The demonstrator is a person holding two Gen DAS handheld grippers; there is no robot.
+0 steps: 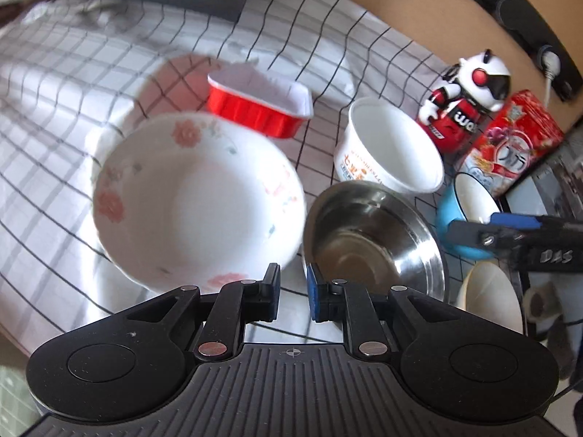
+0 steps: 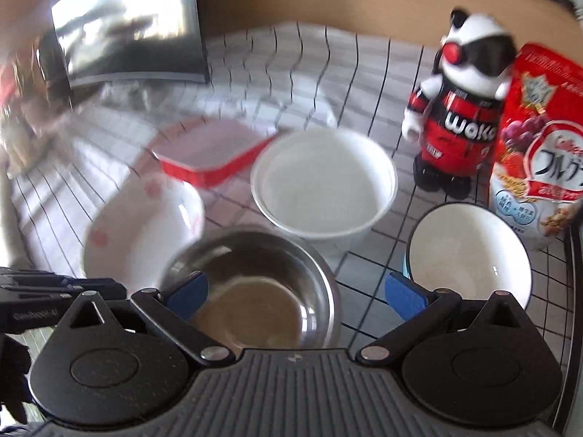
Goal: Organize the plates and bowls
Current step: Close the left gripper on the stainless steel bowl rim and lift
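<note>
Left tool (image 1: pixel 293 293): jaws nearly together with a narrow gap, nothing between them. Right tool (image 2: pixel 297 295): jaws wide apart, empty, above the steel bowl (image 2: pixel 251 287). The floral bowl (image 1: pixel 198 200) sits just left of the steel bowl on the checked cloth (image 1: pixel 73 91). Only the left view shows a cream bowl (image 1: pixel 490 296) at lower right; only the right view shows the blue-sided bowl's (image 2: pixel 470 255) white interior fully.
</note>
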